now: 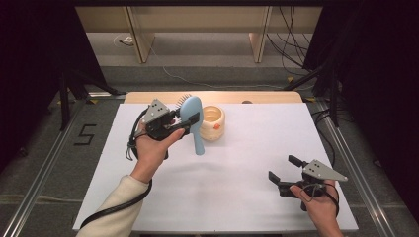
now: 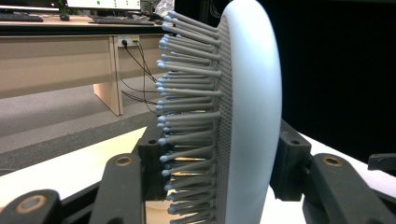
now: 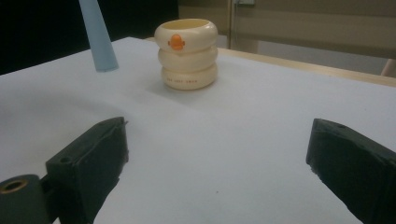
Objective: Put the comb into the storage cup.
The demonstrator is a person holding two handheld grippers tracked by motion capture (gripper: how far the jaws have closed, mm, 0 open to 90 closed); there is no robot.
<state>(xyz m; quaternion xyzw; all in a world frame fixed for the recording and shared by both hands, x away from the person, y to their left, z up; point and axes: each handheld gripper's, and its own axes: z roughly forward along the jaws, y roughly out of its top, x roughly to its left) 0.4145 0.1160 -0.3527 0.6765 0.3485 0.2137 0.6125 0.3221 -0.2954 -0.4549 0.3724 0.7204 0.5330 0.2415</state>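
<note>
A light blue hairbrush (image 1: 193, 120) hangs above the table, head up and handle down, with my left gripper (image 1: 190, 122) shut on its head. In the left gripper view the brush head (image 2: 252, 102) sits between the two black jaws, its grey bristles (image 2: 187, 93) pointing left. Just right of the brush a cream ribbed cup (image 1: 213, 122) with an orange mark stands upright on the white table (image 1: 237, 197). My right gripper (image 1: 285, 169) rests low at the front right, open, with nothing between its fingers. From there the cup (image 3: 187, 53) and the brush handle tip (image 3: 99, 39) show ahead.
The white sheet covers the table; a wooden strip (image 1: 267, 97) shows along its far edge. Desk legs (image 1: 141, 34) and cables (image 1: 291, 44) stand on the floor beyond. Metal rails (image 1: 346, 148) run along both sides.
</note>
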